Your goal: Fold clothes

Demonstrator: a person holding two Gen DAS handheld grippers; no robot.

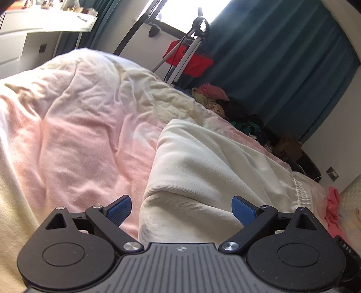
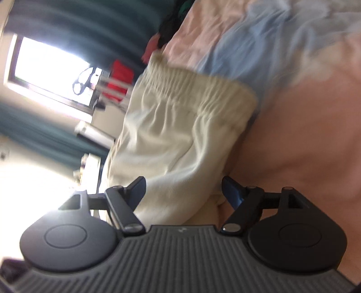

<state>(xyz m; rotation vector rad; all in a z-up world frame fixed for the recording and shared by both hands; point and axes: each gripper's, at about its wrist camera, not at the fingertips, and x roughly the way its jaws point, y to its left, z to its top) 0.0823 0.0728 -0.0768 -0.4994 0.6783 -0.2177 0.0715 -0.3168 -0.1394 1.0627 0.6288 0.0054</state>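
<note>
A: So, where are the clothes?

B: The cream sweatpants (image 1: pixel 203 162) lie on the bed's pink and cream duvet (image 1: pixel 79 126). In the left wrist view they run from the gripper up toward one o'clock, with the gathered elastic waistband (image 1: pixel 301 191) out at about three o'clock.

A: And the left gripper (image 1: pixel 181 210)?

B: Its blue pads (image 1: pixel 118 209) stand wide apart. A ribbed fold of the sweatpants sits in the gap between them, but neither pad presses on it.

A: The right one?

B: The right wrist view is rolled on its side and blurred. The right gripper (image 2: pixel 183 191) has its jaws spread too, and the cream fabric lies between the fingers (image 2: pixel 137 187), nearer the left one. I see no squeeze on the cloth. The waistband appears there around twelve o'clock from the gripper, against a pale blue patch of the duvet.

A: Anything else around?

B: In the left view, a heap of mixed clothing (image 1: pixel 225 101) sits at the bed's far edge around one o'clock, before teal curtains (image 1: pixel 282 67). A red bag (image 1: pixel 189 59) hangs on a metal stand near twelve o'clock, below a bright window (image 1: pixel 187 11). A pink garment (image 1: pixel 334 209) lies at three o'clock by the waistband.
</note>
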